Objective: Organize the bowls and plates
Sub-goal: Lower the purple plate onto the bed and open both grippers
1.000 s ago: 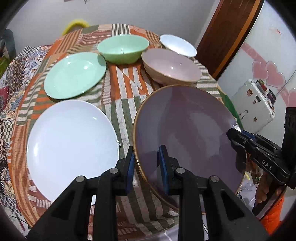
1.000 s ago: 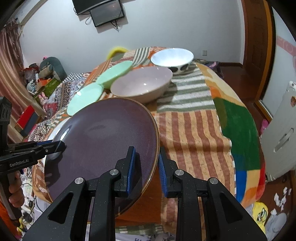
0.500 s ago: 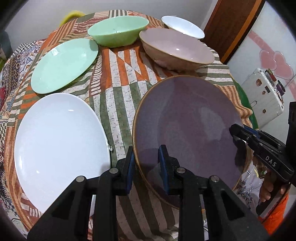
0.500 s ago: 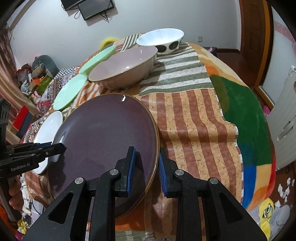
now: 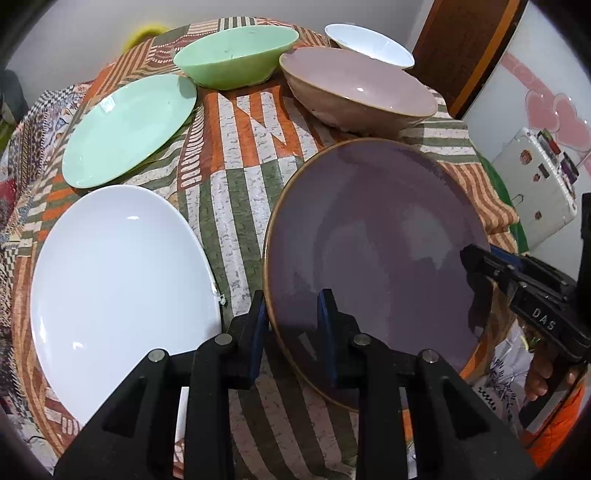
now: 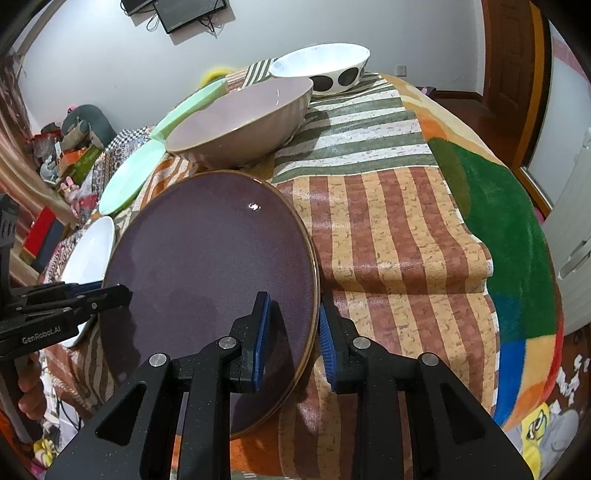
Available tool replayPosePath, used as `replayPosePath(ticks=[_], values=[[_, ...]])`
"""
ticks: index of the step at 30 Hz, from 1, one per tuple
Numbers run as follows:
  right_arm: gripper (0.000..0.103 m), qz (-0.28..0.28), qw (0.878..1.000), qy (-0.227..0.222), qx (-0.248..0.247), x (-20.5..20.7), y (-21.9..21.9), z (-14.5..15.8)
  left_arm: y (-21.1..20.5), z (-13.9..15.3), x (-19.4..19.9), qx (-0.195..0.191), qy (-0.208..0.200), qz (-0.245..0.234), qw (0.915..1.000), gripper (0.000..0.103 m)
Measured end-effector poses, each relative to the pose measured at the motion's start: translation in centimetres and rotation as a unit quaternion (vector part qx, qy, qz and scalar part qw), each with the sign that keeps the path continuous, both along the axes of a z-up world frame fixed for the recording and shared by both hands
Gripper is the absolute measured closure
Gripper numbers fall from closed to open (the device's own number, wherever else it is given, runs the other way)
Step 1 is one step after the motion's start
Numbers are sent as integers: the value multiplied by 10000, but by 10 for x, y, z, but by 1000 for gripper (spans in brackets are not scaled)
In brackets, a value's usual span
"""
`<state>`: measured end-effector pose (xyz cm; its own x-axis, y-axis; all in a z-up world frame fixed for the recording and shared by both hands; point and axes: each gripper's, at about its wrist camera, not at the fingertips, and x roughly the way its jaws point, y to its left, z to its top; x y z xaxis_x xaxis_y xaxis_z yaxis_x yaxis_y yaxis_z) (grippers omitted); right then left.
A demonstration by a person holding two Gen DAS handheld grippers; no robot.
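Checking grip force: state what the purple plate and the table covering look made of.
Purple plate: probably glazed ceramic or stoneware, with a speckled satin glaze, small highlights and a bare tan rim. Table covering: likely printed vinyl or oilcloth, slightly glossy and draping in folds.

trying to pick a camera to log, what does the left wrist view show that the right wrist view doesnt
Only the left wrist view shows the white plate, green plate and green bowl nearly whole; in the right view they are slivers or edge-on.

Only the right wrist view shows the black ovals on the white bowl, the bare cloth beyond the plate and the wall screen.

Both show the purple plate straddled at opposite rims by the left gripper and right gripper, plus the pink bowl.
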<state>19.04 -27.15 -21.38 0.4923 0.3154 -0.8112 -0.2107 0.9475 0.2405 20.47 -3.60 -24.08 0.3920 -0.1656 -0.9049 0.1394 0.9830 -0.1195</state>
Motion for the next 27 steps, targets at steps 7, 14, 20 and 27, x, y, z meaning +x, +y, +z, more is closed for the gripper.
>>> replayPosePath(ticks=[7,14,20,27], values=[[65,-24,9994,-302,-189,-10,-5,23,3,18,-15,97,-203,-57,9997,73],[58,23,9975,-696,-101,-28,2,57,23,60,-40,-120,-740,170,9970,55],[51,188,9940,-1073,-64,-40,22,83,51,93,-63,-206,-1237,478,9910,40],[50,473,9905,-1288,30,-43,53,99,91,112,-85,-168,-1610,800,9836,30]])
